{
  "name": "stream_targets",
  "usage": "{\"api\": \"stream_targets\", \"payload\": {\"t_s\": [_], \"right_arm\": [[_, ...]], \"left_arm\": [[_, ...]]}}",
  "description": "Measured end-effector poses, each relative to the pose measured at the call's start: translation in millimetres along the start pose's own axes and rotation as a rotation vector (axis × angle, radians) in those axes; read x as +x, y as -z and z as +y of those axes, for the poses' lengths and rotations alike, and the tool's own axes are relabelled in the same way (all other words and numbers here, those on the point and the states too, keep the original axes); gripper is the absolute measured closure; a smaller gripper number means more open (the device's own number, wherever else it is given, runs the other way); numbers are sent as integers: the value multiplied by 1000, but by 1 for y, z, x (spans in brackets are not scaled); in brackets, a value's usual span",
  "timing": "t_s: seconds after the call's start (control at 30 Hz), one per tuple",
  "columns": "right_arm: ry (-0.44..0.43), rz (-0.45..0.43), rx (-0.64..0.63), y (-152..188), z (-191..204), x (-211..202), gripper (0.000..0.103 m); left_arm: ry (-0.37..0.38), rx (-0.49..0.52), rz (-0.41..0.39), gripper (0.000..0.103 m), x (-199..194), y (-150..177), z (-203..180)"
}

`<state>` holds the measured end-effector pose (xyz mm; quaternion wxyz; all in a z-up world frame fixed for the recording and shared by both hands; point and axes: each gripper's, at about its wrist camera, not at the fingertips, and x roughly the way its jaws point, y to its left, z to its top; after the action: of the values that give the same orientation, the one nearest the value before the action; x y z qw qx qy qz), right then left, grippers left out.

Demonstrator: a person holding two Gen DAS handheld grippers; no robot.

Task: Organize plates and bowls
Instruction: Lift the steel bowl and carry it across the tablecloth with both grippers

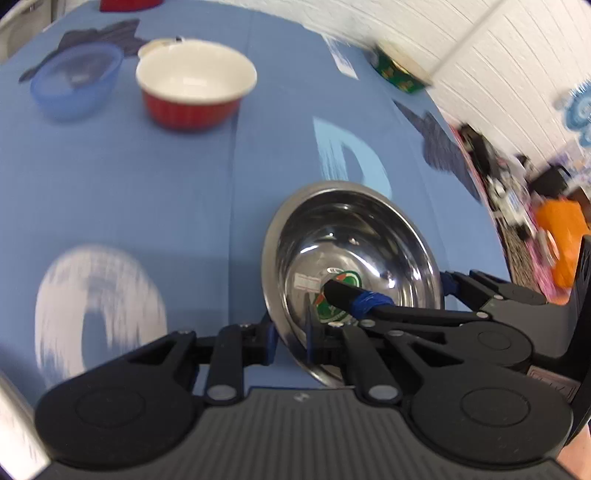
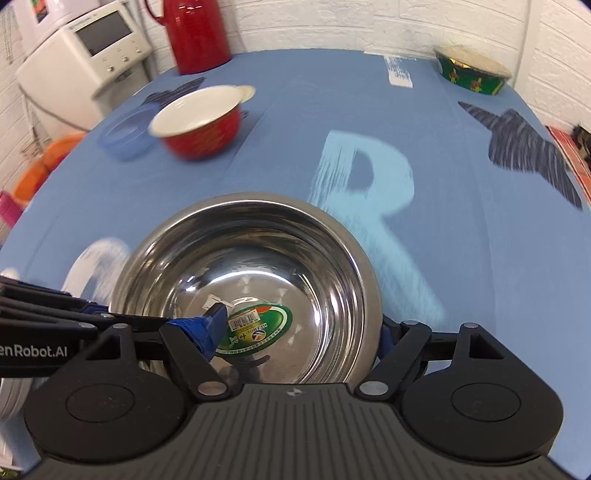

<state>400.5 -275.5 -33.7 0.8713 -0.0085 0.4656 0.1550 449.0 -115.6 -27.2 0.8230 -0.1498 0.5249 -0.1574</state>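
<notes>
On a table covered with a blue tablecloth [image 2: 295,122], printed with large pale letters, the items are listed from left to right. A white appliance [image 2: 85,48] is seen beyond the table's far left edge. A translucent blue bowl [image 2: 125,136] is placed at the far left of the cloth. Just beside it stands a red bowl [image 2: 199,122] with a white interior; whether the two touch cannot be told. A red jug [image 2: 195,33] is set behind them at the wall.

The left gripper [image 1: 291,341] is shown at the near left rim of the steel bowl [image 2: 258,240]. Its fingers are drawn close together and the rim is pinched between them, one finger outside the wall and one inside.

The steel bowl is located at the near centre of the table, beside the pale letter R. It is well apart from the other bowls. A green oval sticker [image 2: 258,328] is fixed to its bottom. In the left wrist view the bowl appears tilted; whether it is lifted off the cloth cannot be told.

The right gripper [image 2: 297,341] is placed astride the bowl's right side. Its fingers are spread wide: one blue-taped finger [image 1: 347,295] is laid over the sticker, and the other is set just outside the right rim.

A green patterned bowl [image 2: 472,74] is seen at the far right corner.
</notes>
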Motion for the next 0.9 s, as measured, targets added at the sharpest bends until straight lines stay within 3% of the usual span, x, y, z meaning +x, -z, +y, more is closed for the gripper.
{"api": "stream_targets", "payload": {"t_s": [0.2,0.37,0.9], "right_arm": [[-15,-19,-26,64,35,-43,36],[-5,-23,-41,85,53,-48,36],[52,30,-83,82,62,-23,35]], "left_arm": [[73,95,31,98,-42,79,6],[90,131,18,98,-59,116,20],[72,90,3,97,-42,102,34]]}}
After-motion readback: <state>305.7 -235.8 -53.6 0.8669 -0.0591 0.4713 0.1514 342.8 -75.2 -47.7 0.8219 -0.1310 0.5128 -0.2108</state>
